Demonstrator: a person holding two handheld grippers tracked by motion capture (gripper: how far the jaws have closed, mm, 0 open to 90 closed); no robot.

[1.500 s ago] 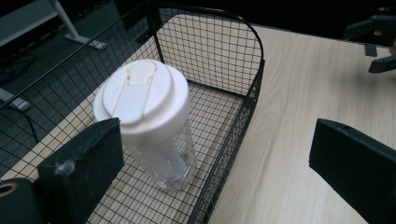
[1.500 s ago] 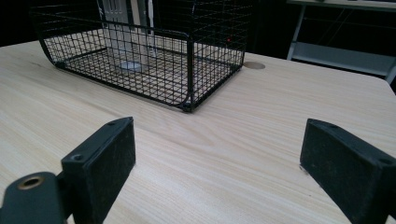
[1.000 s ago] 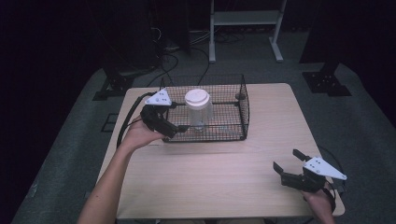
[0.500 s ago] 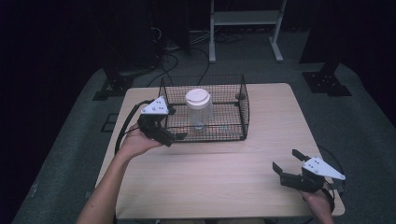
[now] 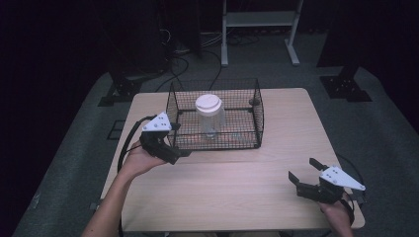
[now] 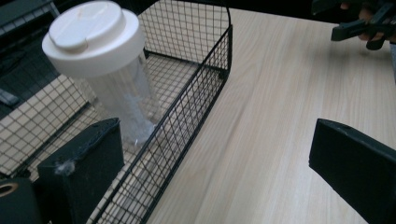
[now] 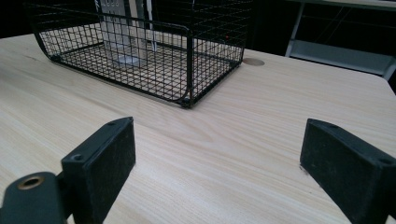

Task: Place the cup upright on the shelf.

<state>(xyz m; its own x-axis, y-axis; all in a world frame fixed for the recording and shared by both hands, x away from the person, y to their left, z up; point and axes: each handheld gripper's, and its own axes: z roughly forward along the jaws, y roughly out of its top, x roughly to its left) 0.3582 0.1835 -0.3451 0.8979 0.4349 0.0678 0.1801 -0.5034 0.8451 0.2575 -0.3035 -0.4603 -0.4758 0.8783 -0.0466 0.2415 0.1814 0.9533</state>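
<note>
holding my left gripper [image 5: 179, 151] spread wide at the near left corner of the wire basket [image 5: 258, 118], i see in the left gripper view one jaw over the basket's mesh and the other out over the bare table [image 5: 237, 182], so the front wall runs right between them. the clear jar with the white lid [image 5: 209, 114] stands upright inside the basket, just ahead of that inner jaw and a little beyond it. my right gripper [image 5: 305, 173] is also spread, holding nothing, low over the table well apart from the basket, with the basket's corner far in front of it. the risk i judge biggest is pressing the jaws together where they are: they would bite the wire wall instead of the jar and drag the light basket across the smooth wood. if i reach in from this tilt, the inner jaw could knock the jar's side; tall, narrow and top-heavy under that broad lid, it would likely tip against the mesh. the clear wall looks slick, so a grip low on it might slide. nothing is steadying the basket.
</note>
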